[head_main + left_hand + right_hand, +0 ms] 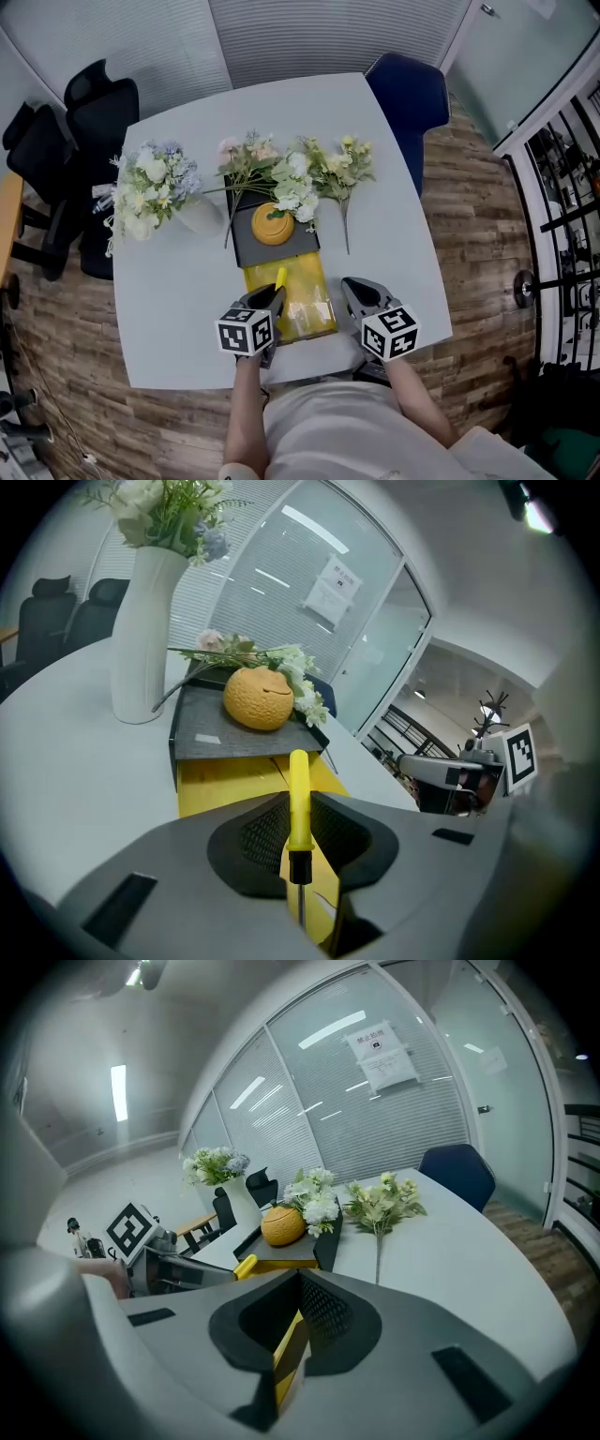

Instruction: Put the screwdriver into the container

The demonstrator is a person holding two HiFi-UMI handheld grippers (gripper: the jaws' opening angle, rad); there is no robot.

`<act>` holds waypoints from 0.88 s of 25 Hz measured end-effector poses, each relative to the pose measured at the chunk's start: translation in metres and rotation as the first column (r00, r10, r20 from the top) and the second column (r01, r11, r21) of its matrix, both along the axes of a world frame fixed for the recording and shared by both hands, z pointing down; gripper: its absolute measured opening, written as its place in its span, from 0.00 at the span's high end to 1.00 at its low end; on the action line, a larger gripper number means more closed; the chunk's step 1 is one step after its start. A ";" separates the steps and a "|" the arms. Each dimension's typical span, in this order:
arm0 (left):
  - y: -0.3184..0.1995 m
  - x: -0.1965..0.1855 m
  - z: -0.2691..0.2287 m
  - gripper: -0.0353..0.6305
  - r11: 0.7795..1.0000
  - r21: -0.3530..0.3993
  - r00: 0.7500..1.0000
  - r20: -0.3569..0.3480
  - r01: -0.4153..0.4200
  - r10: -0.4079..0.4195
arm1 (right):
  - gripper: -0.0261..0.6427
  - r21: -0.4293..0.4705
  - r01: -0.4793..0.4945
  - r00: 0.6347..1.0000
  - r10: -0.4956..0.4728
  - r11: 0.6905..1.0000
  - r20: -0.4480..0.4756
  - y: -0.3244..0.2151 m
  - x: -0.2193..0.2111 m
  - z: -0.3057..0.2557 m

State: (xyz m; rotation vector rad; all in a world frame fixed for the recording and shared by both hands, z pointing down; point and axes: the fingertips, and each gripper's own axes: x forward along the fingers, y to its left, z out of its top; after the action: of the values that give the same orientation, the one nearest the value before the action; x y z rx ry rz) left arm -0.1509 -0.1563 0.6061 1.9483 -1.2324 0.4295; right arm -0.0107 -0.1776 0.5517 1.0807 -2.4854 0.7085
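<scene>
Yellow-handled screwdriver (298, 803) sits pinched in the left tool (271, 298), handle poking out ahead of the jaws. It hangs just over the near end of the yellow container (314, 305) on the white surface (187, 281). The right tool (286, 1340) looks clamped on the container's edge, steadying it, I'd say. Pickup seems done. What's left is lowering the screwdriver in and letting go.

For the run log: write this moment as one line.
left tool: shut on screwdriver | right tool: shut on container edge | screwdriver over container, not yet inside
</scene>
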 end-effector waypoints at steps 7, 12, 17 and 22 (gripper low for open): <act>-0.003 0.010 0.011 0.85 0.999 -0.029 0.999 0.018 -0.035 0.036 | 0.94 -0.017 -0.004 1.000 0.004 1.000 -0.003 -0.004 0.004 0.008; -0.006 0.018 0.018 0.85 0.997 -0.057 0.998 0.014 -0.057 0.058 | 0.94 -0.036 -0.014 1.000 0.014 0.999 -0.005 -0.005 0.009 0.016; -0.011 0.024 0.026 0.85 0.994 -0.076 0.996 0.039 -0.081 0.084 | 0.94 -0.043 -0.033 0.999 0.032 0.999 -0.010 -0.011 0.017 0.021; -0.015 0.031 0.035 0.85 0.989 -0.107 0.993 0.055 -0.098 0.104 | 0.94 -0.052 -0.045 0.999 0.044 0.998 -0.015 -0.018 0.023 0.025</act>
State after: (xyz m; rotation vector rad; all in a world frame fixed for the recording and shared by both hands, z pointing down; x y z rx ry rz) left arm -0.1197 -0.1714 0.6409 1.9267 -1.1294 0.5973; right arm 0.0122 -0.1956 0.5762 1.1211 -2.4240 0.7722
